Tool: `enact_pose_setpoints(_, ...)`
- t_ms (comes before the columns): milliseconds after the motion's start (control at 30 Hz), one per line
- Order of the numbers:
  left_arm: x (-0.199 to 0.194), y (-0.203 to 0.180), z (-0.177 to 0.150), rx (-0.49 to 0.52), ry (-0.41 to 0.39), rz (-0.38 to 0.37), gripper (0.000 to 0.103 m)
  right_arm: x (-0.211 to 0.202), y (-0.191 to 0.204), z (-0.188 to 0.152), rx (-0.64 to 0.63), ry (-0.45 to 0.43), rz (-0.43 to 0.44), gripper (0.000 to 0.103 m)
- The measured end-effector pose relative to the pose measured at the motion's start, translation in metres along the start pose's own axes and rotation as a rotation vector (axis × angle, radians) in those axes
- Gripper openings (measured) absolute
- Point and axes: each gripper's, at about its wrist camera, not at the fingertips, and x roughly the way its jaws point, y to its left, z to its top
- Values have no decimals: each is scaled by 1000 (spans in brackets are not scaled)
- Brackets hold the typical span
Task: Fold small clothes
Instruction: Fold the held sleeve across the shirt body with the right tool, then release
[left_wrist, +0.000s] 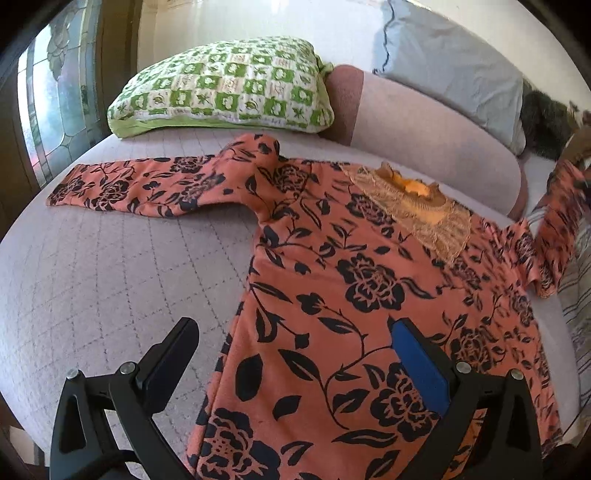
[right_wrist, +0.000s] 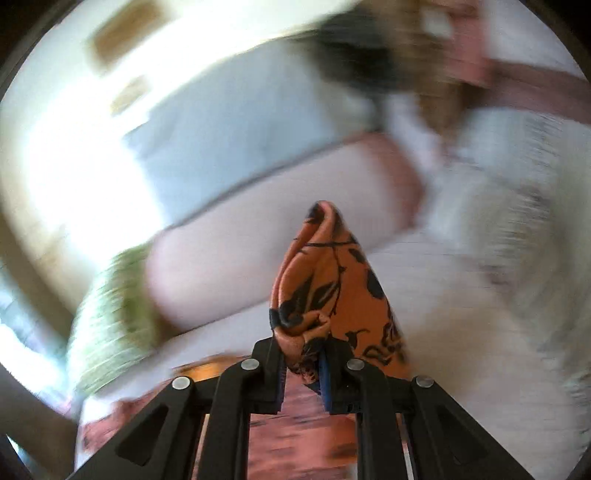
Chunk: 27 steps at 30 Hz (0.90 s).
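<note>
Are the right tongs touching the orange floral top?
Touching. The right wrist view shows the right tongs shut on a bunched fold of the orange floral top.

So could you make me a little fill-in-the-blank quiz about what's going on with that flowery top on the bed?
1. The right gripper is shut on a bunched piece of the ____ floral top.
2. The left gripper hovers with its jaws ____ over the top's lower edge.
3. The checked pillow behind the top is white and ____.
4. The left sleeve lies ____ on the bed.

Missing words: orange; open; green; flat
</note>
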Motion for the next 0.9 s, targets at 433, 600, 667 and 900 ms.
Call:
enact_pose_setpoints(433,-8,32,6,-111,-12,-19,103,164,236,-170,-123,419,325,20)
enact_pose_setpoints(600,-8,37,7,-126,-12,-18,103,198,217,-239,-120,602,362,75)
enact_pose_setpoints(667,-7,38,8,-140,-9,-20,103,180,204,-230,-94,579,388,79)
enact_pose_setpoints(900,-4,25,4,-77,-12,25,103,127,102,-185,115,429,377,85)
